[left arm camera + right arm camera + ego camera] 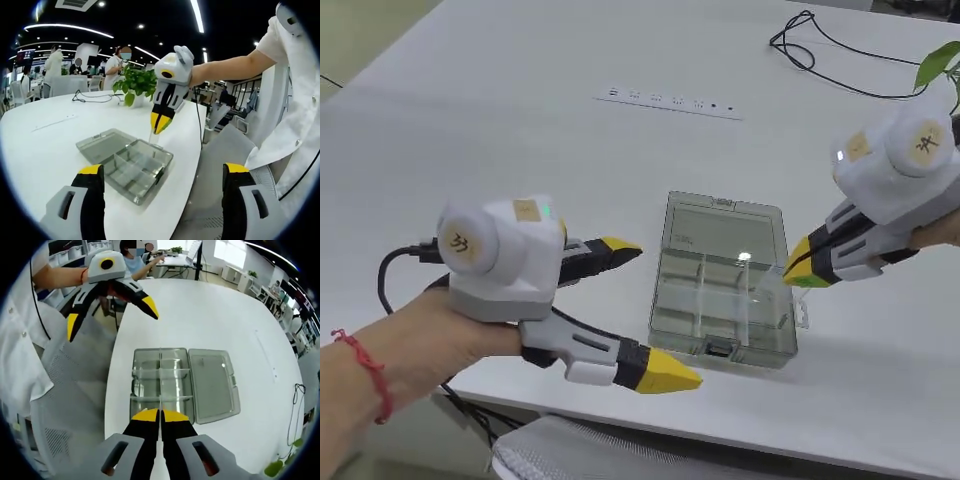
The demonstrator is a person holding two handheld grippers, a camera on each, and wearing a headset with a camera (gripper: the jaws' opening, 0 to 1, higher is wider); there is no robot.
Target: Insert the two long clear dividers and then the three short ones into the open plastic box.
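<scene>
While the right gripper (798,272) pinches a clear divider (770,283) just over the box (675,322), near the edge of the table (520,120), the left gripper (645,310) hangs wide open beside it; unbraced, the box could skid, or the divider tilt and jam.

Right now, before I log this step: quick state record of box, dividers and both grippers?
box: open on the table, lid flat behind it
seated dividers: some already inside; count unclear
left gripper: open wide, empty, left of the box
right gripper: shut on a clear divider, above the box's right side
</scene>
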